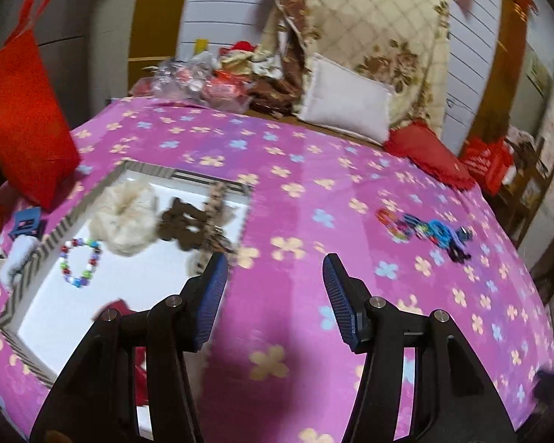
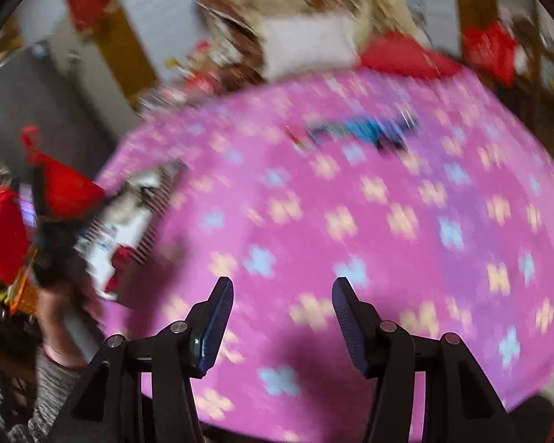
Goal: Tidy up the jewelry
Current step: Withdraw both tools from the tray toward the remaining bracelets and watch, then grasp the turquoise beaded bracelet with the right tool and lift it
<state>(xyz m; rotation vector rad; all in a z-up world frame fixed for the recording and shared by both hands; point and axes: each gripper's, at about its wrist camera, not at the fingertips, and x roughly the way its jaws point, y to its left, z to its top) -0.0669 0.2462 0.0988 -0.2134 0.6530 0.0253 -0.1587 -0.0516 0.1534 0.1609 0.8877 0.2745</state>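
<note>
A white tray with a striped rim lies on the pink flowered cloth. In it are a beaded bracelet, a cream fluffy scrunchie, a brown bow and a leopard-print piece. A small pile of colourful hair ties and clips lies on the cloth to the right. My left gripper is open and empty, above the cloth at the tray's right rim. My right gripper is open and empty over the cloth; that view is blurred, with the pile far ahead and the tray at left.
A red bag stands left of the tray, with a blue clip beside it. Pillows, a red cloth and packets crowd the far edge. A hand and sleeve show at the lower left.
</note>
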